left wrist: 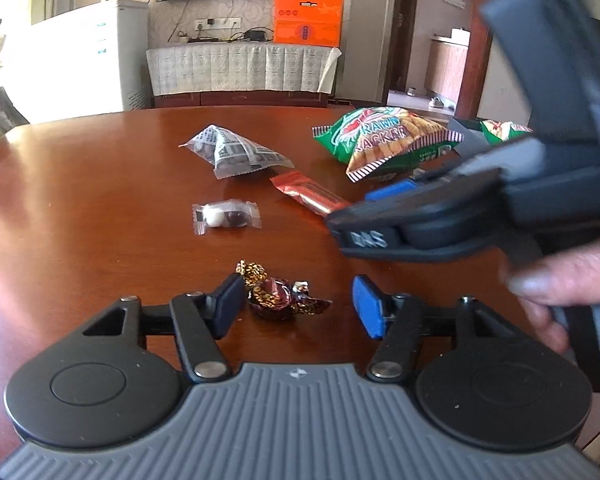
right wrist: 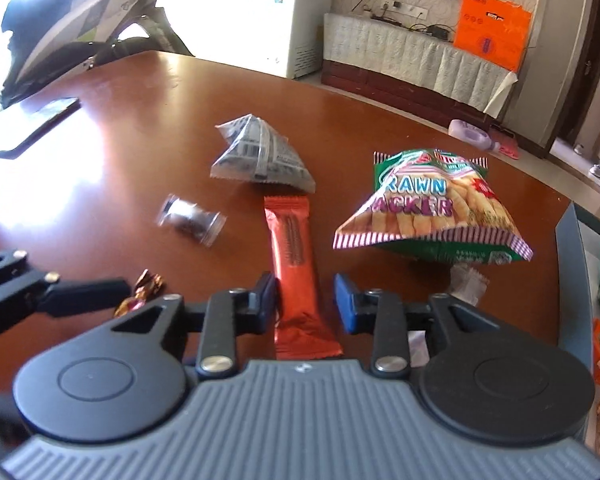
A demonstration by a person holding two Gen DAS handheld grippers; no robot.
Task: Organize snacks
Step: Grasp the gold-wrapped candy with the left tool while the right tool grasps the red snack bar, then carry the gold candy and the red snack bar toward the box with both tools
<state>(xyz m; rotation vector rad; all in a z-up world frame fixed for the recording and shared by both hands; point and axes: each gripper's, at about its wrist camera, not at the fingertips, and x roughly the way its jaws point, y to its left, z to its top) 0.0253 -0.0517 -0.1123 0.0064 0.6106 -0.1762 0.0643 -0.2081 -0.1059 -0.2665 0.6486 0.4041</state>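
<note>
On the table (left wrist: 100, 208), the left wrist view shows the left gripper (left wrist: 296, 306) spread around a foil candy (left wrist: 278, 298), with the left pad close against its twisted end and the right pad apart from it, so nothing is pinched. Ahead lie one clear candy pack (left wrist: 226, 218), one grey pouch (left wrist: 236, 152), one red bar (left wrist: 304, 192) and one cracker bag (left wrist: 384, 140). A second green bag (left wrist: 500, 128) sits in a grey bin (left wrist: 466, 136) at the right edge, which suggests sorting has begun. The right gripper (left wrist: 384, 200), held in a hand (left wrist: 548, 292), crosses this view over the red bar; from here its jaw gap is hard to read. Turning to the right wrist view, the right gripper (right wrist: 306, 300) straddles the near half of the red bar (right wrist: 296, 276), its jaws partly spread: the left pad touches the wrapper, the right pad stands clear, so the bar lies loose on the table (right wrist: 140, 140). The same five loose snacks count out here: foil candy (right wrist: 142, 288) by the left gripper's finger (right wrist: 88, 292), clear pack (right wrist: 192, 220), grey pouch (right wrist: 260, 152), bar and cracker bag (right wrist: 432, 208). The bin (right wrist: 576, 280) at right already holds several packets, their number unclear. Judging by this, most of the work remains.
</note>
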